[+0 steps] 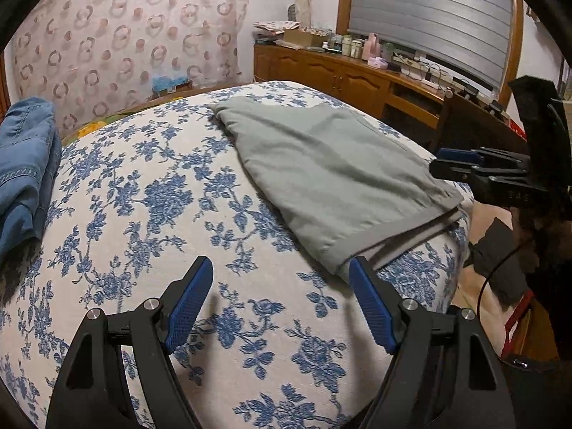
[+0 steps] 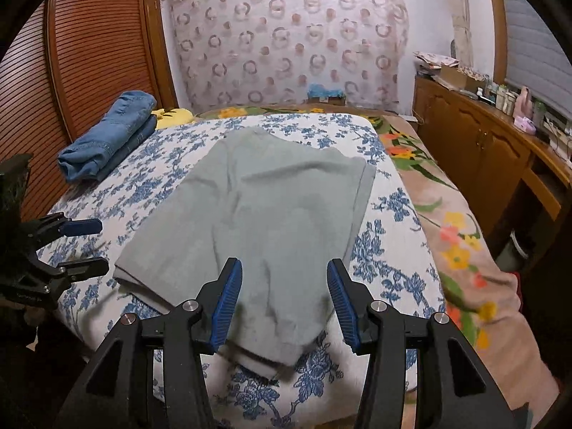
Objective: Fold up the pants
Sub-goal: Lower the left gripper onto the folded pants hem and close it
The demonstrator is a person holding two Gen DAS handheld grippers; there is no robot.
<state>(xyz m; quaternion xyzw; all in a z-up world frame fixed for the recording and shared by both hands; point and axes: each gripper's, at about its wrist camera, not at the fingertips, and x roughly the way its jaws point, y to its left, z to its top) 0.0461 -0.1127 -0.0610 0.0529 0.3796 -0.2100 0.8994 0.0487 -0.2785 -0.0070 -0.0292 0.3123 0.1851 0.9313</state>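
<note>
Left wrist view: the left tongs (image 1: 280, 287) stand released, blue pads wide apart, nothing between them, over the bed (image 1: 150, 193) with its blue-flowered cover. The grey pants (image 1: 321, 168), folded flat, lie on the bed just beyond the tongs; the right-hand pad sits just at their near corner, whether touching I cannot tell. The right tongs (image 1: 454, 164) come in from the side, by the pants' far edge, and their jaw gap cannot be read from here. Folded jeans (image 1: 25, 168) sit at the bed's edge, well apart from the pants. A wooden sideboard (image 1: 339, 71) stands beyond the bed.

Right wrist view: the right tongs (image 2: 284, 296) are released, pads apart above the near end of the pants (image 2: 257, 207), not pressing the cloth. The pants lie mid-bed (image 2: 397, 221). The left tongs (image 2: 85, 246) are open beside the pants' edge. The jeans (image 2: 107, 139) lie stacked past the pants, near a slatted wooden door (image 2: 89, 53).
</note>
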